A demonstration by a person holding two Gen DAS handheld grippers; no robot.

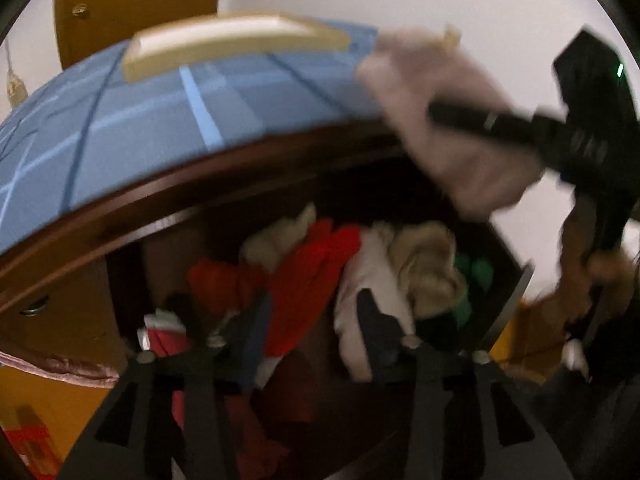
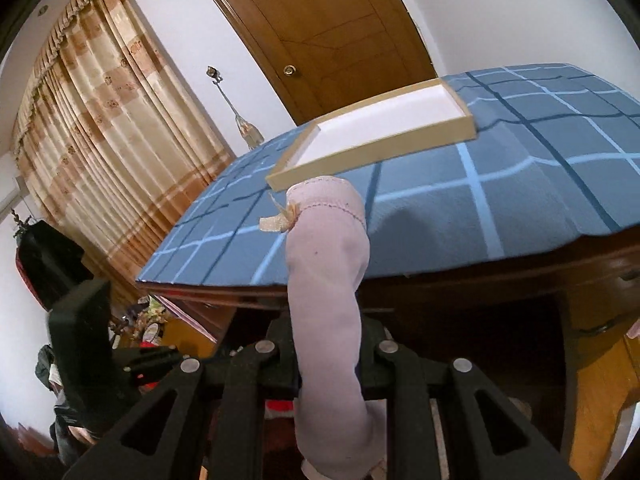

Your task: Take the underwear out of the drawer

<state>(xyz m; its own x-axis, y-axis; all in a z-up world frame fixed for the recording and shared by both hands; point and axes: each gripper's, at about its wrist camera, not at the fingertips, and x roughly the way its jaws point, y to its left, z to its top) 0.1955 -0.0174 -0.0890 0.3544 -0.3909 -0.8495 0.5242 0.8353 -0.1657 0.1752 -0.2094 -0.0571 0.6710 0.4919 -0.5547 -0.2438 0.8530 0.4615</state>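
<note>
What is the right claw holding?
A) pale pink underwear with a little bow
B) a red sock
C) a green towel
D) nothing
A: the right claw is shut on the pale pink underwear, whose waistband with a little bow reaches over the edge of the blue checked cloth.

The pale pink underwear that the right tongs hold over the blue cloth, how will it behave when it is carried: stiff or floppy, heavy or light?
The pale pink underwear is probably floppy: it bends and hangs out of both sides of the right tongs. It looks light, being thin fabric. The small bow at its hem might snag on the shallow tray nearby.
</note>
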